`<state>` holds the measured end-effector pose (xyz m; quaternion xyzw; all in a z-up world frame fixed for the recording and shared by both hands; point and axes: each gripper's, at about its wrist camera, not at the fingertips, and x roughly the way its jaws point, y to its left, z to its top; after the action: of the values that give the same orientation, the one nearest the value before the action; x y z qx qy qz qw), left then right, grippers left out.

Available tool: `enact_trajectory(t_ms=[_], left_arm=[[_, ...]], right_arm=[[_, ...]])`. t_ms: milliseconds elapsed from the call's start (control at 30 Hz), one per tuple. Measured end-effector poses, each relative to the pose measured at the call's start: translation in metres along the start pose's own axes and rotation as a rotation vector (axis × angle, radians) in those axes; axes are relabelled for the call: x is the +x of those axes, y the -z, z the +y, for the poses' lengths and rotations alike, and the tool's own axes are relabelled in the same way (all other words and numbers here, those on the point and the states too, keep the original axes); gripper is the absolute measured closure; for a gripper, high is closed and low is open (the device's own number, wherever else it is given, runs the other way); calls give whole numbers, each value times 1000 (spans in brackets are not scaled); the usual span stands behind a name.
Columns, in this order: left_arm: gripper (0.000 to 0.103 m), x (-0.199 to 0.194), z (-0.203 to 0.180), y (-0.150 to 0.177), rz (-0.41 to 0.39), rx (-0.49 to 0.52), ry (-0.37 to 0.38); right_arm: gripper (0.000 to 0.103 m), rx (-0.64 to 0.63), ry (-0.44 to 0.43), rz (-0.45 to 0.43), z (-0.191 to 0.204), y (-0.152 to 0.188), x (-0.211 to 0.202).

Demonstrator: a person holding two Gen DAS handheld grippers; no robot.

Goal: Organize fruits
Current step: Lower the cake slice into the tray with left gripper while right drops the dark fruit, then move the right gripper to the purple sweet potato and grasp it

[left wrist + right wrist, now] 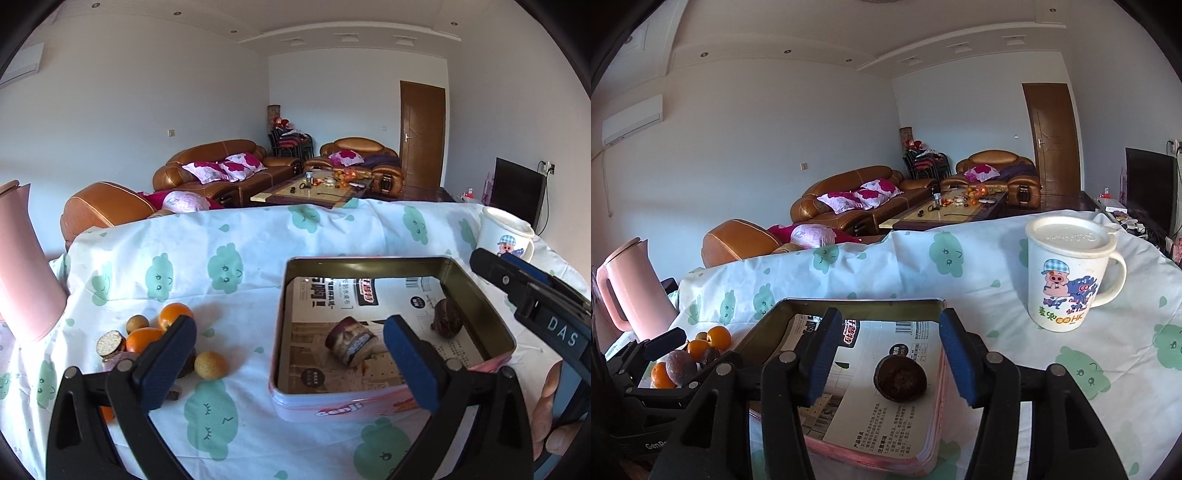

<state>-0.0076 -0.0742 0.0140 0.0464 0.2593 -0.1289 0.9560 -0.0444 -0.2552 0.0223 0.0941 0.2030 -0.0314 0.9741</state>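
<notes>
A square metal tin [476, 295] lined with printed paper sits on the cloth-covered table. Inside lie a cut purple fruit piece [351, 339] and a dark round fruit [447, 317], which also shows in the right wrist view [900, 378]. A pile of fruit lies left of the tin: oranges [175, 314], a small yellow fruit [210, 364] and cut brown pieces [110, 341]. My left gripper [291, 358] is open and empty, between the pile and the tin. My right gripper [886, 354] is open and empty, over the tin [857, 303] above the dark fruit.
A pink kettle [22, 262] stands at the table's left edge. A white lidded cartoon mug [1067, 273] stands right of the tin. The table wears a white cloth [229, 243] with green clouds. Sofas and a coffee table lie beyond.
</notes>
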Motion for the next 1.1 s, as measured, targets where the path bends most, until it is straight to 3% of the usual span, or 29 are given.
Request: enact_trajectory(t_ms=[300,500,1100], left_arm=[[0,-5,22,9,18,-1,-46],[0,-9,45,15,32,-45,-45],[0,-20,110,25,51,-70,-137]], right_arm=[[46,-51,75,-90,8,2,-19],[46,-65,110,-83,18,4,-21],[46,-131,-41,22,99,27,-16]])
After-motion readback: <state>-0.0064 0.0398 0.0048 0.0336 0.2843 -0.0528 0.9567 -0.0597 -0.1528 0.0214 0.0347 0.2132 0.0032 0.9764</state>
